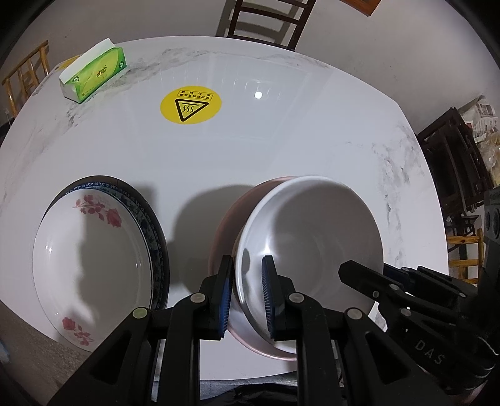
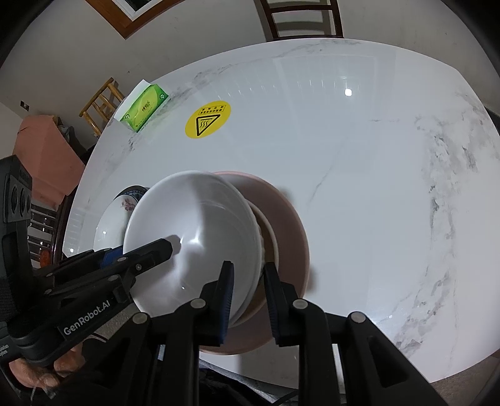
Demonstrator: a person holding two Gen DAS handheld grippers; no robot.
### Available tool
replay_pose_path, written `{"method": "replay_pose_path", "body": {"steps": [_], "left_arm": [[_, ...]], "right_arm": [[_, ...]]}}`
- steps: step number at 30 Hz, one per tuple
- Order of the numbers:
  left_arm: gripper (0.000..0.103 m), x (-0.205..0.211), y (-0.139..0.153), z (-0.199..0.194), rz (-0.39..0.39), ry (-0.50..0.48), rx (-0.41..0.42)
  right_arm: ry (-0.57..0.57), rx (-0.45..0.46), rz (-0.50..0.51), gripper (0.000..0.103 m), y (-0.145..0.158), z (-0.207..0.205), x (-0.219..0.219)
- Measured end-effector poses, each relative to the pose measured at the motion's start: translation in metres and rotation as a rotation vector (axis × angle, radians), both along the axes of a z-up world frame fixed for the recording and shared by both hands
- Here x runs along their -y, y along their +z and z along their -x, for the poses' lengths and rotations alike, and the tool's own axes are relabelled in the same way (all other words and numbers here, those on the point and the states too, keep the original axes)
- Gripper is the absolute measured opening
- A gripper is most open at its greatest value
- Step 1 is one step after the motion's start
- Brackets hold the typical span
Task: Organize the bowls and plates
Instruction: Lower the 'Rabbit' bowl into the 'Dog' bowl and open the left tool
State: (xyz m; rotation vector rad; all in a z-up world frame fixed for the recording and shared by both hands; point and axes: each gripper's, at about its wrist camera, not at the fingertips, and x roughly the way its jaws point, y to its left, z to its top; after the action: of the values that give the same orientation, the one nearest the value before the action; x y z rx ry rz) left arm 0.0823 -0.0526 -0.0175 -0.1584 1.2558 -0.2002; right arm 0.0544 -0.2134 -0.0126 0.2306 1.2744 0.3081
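A white bowl (image 1: 312,237) sits tilted in a pink bowl (image 1: 225,225) near the table's front edge. My left gripper (image 1: 248,296) straddles the white bowl's left rim, one finger inside and one outside, clamped on it. My right gripper (image 2: 248,299) straddles the right rim of the white bowl (image 2: 193,237), above a smaller bowl nested in the pink bowl (image 2: 281,212), and grips it too. To the left, a rose-patterned plate (image 1: 93,256) rests on a blue-rimmed plate (image 1: 156,231).
The white marble table (image 1: 281,131) carries a yellow heat-warning sticker (image 1: 190,104) and a green tissue box (image 1: 93,73) at the far left. Wooden chairs stand beyond the far edge (image 1: 265,18) and at the left (image 1: 25,71).
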Motion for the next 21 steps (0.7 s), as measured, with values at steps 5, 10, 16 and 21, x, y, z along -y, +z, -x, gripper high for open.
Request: {"method": "replay_pose_path", "body": {"steps": [5, 10, 16, 21], "left_arm": [[0.015, -0.0004, -0.0004, 0.0005, 0.004, -0.001, 0.001], [0.015, -0.0011, -0.0004, 0.0004, 0.010, -0.002, 0.003], [0.015, -0.0004, -0.0011, 0.0001, 0.014, -0.002, 0.007], [0.018, -0.0023, -0.0002, 0.0005, 0.026, -0.001, 0.015]], "right_arm": [[0.000, 0.006, 0.014, 0.022, 0.0013, -0.0002, -0.0011], [-0.008, 0.012, 0.031, 0.022, 0.0008, 0.0000, 0.0000], [-0.014, 0.010, 0.027, 0.022, 0.0002, -0.0005, 0.0009], [-0.014, 0.013, 0.027, 0.023, 0.0011, 0.0010, 0.0022]]}}
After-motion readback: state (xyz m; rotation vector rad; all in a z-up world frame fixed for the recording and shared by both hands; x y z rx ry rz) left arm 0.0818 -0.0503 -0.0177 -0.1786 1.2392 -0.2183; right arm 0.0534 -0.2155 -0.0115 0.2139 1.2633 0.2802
